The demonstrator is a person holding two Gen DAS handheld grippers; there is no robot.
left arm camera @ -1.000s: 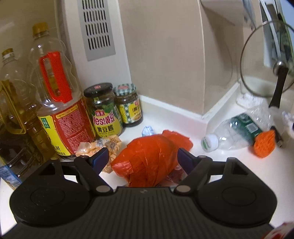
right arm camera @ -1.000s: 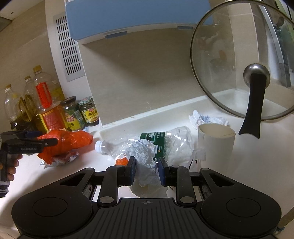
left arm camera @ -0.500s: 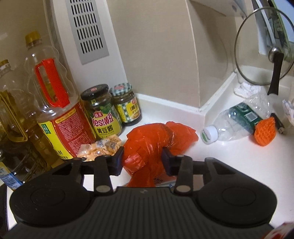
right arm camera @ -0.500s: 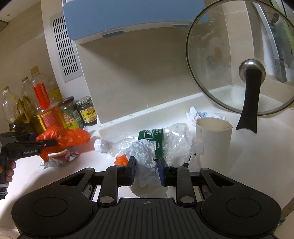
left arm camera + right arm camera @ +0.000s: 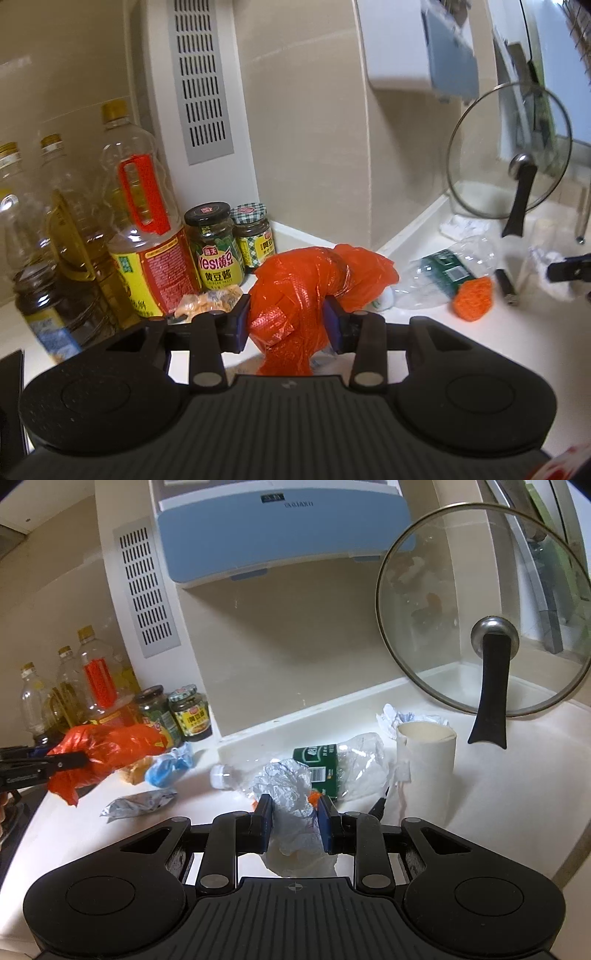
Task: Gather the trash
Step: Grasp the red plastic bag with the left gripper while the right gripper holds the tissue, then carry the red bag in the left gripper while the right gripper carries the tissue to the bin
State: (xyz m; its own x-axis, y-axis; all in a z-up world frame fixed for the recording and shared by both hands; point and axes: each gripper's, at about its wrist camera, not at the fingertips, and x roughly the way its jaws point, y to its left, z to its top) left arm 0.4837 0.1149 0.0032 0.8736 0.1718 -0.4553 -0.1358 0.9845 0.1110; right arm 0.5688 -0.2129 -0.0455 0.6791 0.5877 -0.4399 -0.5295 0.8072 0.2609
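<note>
On the surface: a white kitchen surface (image 5: 498,794) carries scattered trash beside oil bottles and two sauce jars (image 5: 214,245).
Left gripper (image 5: 287,325): its fingers have just been closing and now pinch the orange plastic bag (image 5: 314,280), which looks lifted clear of the surface in the right wrist view.
Right gripper (image 5: 295,823): its fingers squeeze a crumpled white plastic bag (image 5: 291,805), held just above the surface.
Trash in hand: two pieces, one per gripper.
Trash left lying: a crushed clear bottle (image 5: 343,760) with a green label, a blue crumpled scrap (image 5: 170,764), a silvery wrapper (image 5: 136,803), an orange-yellow wrapper (image 5: 210,301) near the jars, a small orange net piece (image 5: 474,299), crumpled white paper (image 5: 391,718) behind a paper roll (image 5: 424,764).
Not trash, by my reading: the glass lid (image 5: 480,609) leaning at the back.
Progress: early; no bin is visible, so both held pieces have yet to be dropped, and most of the litter remains.
</note>
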